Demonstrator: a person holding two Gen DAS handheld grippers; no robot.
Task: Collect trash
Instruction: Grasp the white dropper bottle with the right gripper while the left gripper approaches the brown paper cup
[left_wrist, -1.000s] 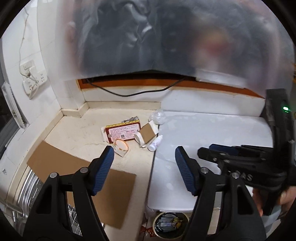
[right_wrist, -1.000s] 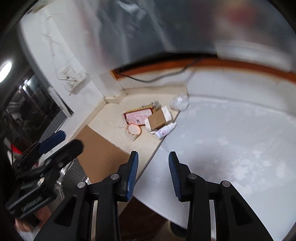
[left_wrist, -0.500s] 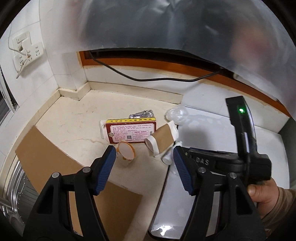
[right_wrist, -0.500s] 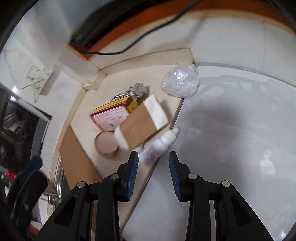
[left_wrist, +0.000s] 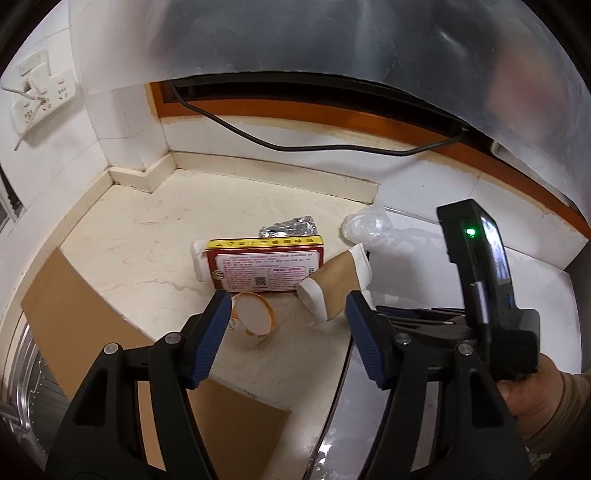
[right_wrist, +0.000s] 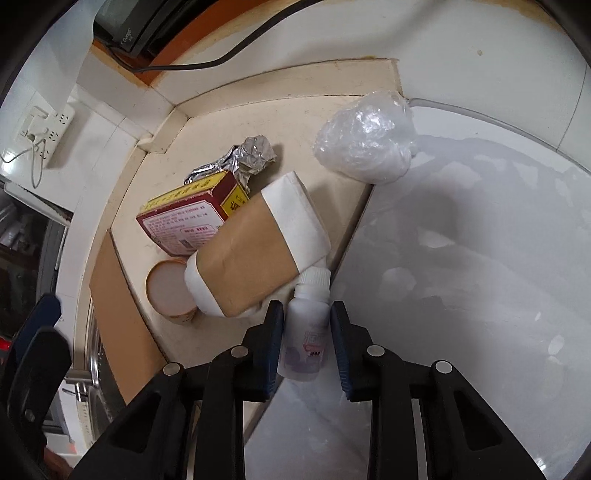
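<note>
A heap of trash lies on the cream counter (left_wrist: 140, 236): a red box (left_wrist: 264, 266), a brown paper carton with white ends (right_wrist: 251, 254), an orange-rimmed round lid (left_wrist: 255, 314), crumpled foil (right_wrist: 251, 155) and a wad of clear plastic (right_wrist: 365, 144). A small white bottle (right_wrist: 308, 317) lies at the counter's edge. My right gripper (right_wrist: 306, 325) points down over it. Its jaws are closing, with a pad against each side of the bottle. My left gripper (left_wrist: 288, 332) hangs open above the lid and carton, holding nothing.
A cardboard sheet (left_wrist: 85, 317) covers the counter's near left, beside a metal sink (left_wrist: 22, 369). A glossy white surface (right_wrist: 461, 258) adjoins the counter on the right. A black cable (left_wrist: 295, 146) runs along the back wall, with a power socket (left_wrist: 40, 96) at left.
Both grippers have come down and in toward the trash heap. The right one now straddles the white bottle and its jaws have narrowed onto it. The left stays open.
</note>
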